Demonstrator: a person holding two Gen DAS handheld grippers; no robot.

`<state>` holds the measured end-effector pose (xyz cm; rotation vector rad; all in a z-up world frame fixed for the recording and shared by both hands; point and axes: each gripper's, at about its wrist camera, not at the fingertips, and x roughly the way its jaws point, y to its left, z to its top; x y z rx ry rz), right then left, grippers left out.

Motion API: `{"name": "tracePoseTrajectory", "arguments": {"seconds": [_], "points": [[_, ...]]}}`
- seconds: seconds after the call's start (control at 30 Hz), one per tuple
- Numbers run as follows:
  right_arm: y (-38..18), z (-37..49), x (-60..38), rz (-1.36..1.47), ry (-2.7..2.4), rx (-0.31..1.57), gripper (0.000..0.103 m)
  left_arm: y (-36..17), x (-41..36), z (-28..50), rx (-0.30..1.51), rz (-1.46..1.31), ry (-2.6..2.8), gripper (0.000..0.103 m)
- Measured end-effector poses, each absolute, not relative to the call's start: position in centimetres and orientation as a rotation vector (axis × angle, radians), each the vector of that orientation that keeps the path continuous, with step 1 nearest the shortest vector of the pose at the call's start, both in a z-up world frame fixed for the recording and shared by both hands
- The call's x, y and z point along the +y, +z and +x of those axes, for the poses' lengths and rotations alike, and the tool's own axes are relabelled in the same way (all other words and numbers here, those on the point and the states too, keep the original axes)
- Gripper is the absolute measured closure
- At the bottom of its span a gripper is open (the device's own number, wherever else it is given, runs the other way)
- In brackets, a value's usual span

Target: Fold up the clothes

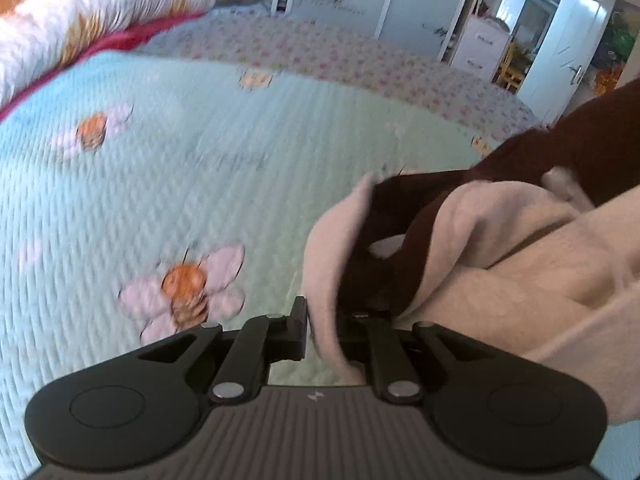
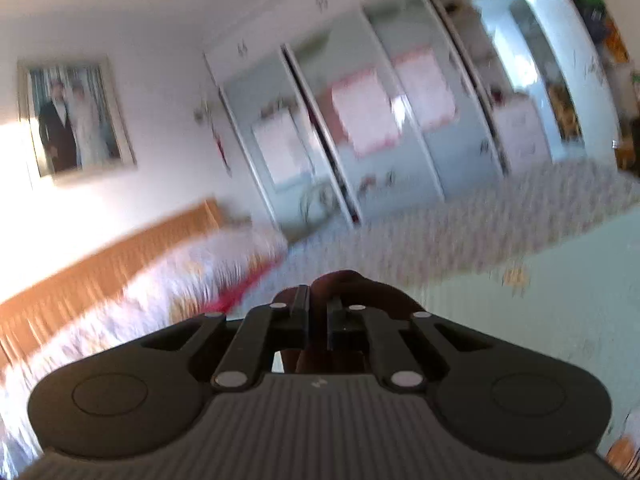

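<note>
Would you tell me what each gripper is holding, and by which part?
Both hold the garment: left gripper on its beige edge, right gripper on a maroon fold.

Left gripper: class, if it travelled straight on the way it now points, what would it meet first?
Probably the quilted bedspread beyond its fingertips. The left gripper is shut on the beige and dark red garment, which would travel along; depth is unclear in the blur.
</note>
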<state>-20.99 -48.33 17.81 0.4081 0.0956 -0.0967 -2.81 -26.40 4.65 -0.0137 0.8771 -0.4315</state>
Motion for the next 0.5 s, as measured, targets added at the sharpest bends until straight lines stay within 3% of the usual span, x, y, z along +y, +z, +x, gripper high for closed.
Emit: {"name": "tracePoseTrajectory", "arguments": {"seconds": [0.2,0.33,0.5], "points": [[15.8,-23.9,-51.3,0.324,-0.232,0.150,0.096,0.9,-29.3,-4.7,0.989,-0.032,-0.589,0.087],[8.6,-25.3,-54.2,0.357,-0.392,0.285,0.096,-2.4,-28.7,-7.3,1.091,-0.067,-0.643,0.077],[-1.3,-28.9,-58.4,0.539,-0.532,0.554,0.090,-3.1,-28.6,-9.9,1.109,-0.035,-0.684,0.075]]}}
